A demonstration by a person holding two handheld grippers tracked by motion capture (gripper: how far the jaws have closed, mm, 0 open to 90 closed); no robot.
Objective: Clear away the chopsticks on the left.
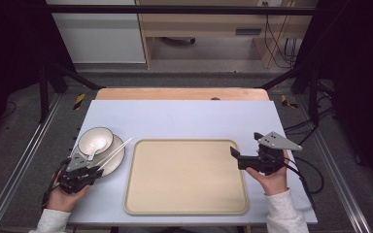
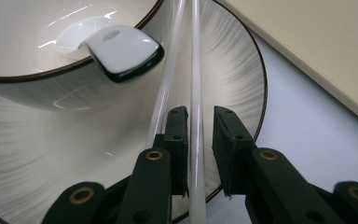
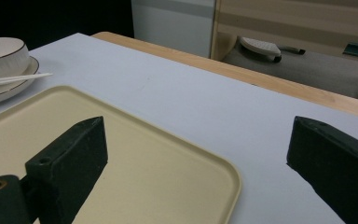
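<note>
A white bowl (image 1: 95,140) with a dark rim stands on a ribbed white plate (image 1: 116,161) at the table's left. A white spoon (image 2: 116,51) rests in the bowl (image 2: 23,42). Two white chopsticks (image 1: 120,147) lie across the plate (image 2: 235,70) beside the bowl. My left gripper (image 2: 200,112) is low over the plate's near edge with one chopstick (image 2: 196,70) between its jaws. The left pad lies against that chopstick, and a gap shows on the right side. The other chopstick (image 2: 168,79) lies outside the left jaw. My right gripper (image 1: 246,144) is held wide open by the right rim of the beige tray (image 1: 187,194), with nothing in it (image 3: 198,126).
The tray (image 3: 168,186) lies bare in the middle of the pale blue table top (image 1: 184,119). A wooden strip (image 1: 182,93) runs along the table's far edge. Black frame posts stand at both far corners, and cables trail on the floor at the right.
</note>
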